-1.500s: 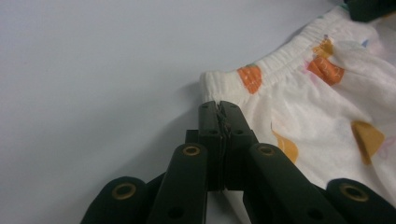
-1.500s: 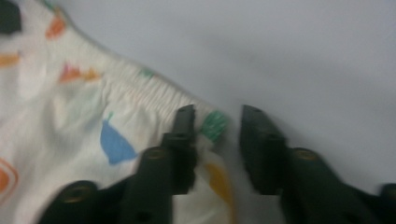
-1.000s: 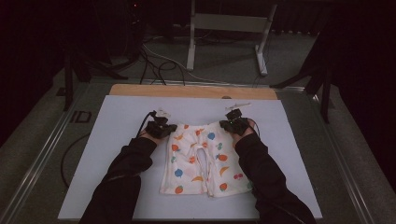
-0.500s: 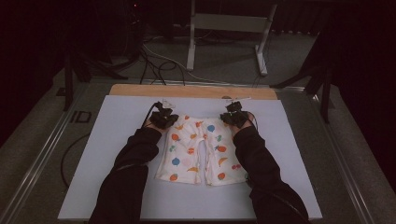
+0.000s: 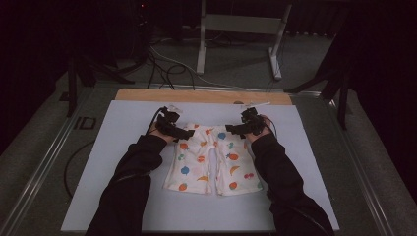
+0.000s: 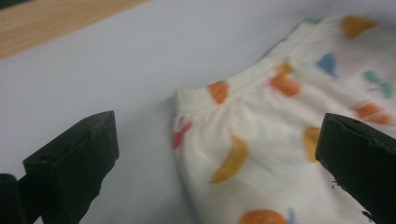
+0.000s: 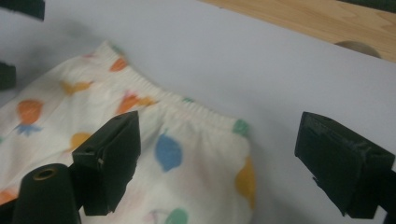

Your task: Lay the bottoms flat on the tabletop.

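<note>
The fruit-printed shorts (image 5: 209, 160) are laid flat at frame centre on the pale mat (image 5: 123, 128), flanked at the waistband corners by the left gripper (image 5: 183, 132) and right gripper (image 5: 235, 130), whose jaws have just been opened wide, with nothing gripped.

Both forearms reach in from 6 o'clock toward 12, left gripper (image 5: 186, 132) and right gripper (image 5: 235, 130) low and level, tips angled inward, jaws just opened wide, pads pressing on nothing.
</note>
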Demonstrator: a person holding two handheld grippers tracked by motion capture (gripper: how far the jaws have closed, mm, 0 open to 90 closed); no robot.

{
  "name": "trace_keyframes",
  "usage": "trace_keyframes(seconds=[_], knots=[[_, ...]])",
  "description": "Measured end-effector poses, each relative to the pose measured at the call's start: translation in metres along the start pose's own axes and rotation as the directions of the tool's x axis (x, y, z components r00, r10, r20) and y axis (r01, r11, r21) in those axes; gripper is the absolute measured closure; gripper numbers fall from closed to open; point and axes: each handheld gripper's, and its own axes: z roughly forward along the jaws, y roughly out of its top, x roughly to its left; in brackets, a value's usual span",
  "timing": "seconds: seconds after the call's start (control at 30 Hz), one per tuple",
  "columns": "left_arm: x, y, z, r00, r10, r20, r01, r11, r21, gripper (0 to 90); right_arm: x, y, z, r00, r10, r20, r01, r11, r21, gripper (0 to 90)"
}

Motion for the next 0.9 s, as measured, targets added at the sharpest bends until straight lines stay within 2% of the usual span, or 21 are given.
trace_keyframes(seconds=[0.07,0.27,0.37,0.53,0.6,0.8,0.87,0.9], knots=[[-0.005,-0.002,-0.007,0.9994,0.029,0.018,-0.029,0.9995,-0.015,0.2,0.005,-0.003,-0.005,0.9999,-0.015,-0.008,0.015,1.000,-0.008,13.9],[-0.013,-0.010,-0.027,0.9968,0.063,0.049,-0.062,0.9973,-0.040,0.2,0.022,-0.014,-0.017,0.9980,-0.043,-0.046,0.042,0.999,-0.026,10.5],[-0.016,-0.017,-0.034,0.9944,0.074,0.076,-0.071,0.9967,-0.041,0.1,0.029,-0.022,-0.023,0.9939,-0.045,-0.101,0.042,0.999,-0.028,9.8],[-0.020,-0.036,-0.046,0.9893,0.091,0.114,-0.087,0.9956,-0.034,0.1,0.047,-0.037,-0.033,0.9869,-0.093,-0.132,0.088,0.995,-0.043,10.1],[-0.023,-0.044,-0.051,0.9871,0.100,0.125,-0.097,0.9949,-0.027,0.1,0.049,-0.039,-0.035,0.9864,-0.094,-0.134,0.089,0.995,-0.044,10.1],[-0.032,-0.072,-0.070,0.9818,0.112,0.154,-0.110,0.9937,-0.019,0.1,0.060,-0.060,-0.047,0.9812,-0.111,-0.158,0.102,0.993,-0.067,10.1],[-0.036,-0.083,-0.076,0.9809,0.114,0.158,-0.113,0.9934,-0.019,0.1,0.062,-0.068,-0.051,0.9778,-0.117,-0.174,0.108,0.992,-0.059,10.1],[-0.037,-0.087,-0.078,0.9809,0.114,0.157,-0.113,0.9935,-0.019,0.1,0.065,-0.073,-0.053,0.9785,-0.129,-0.161,0.124,0.991,-0.043,10.1]])
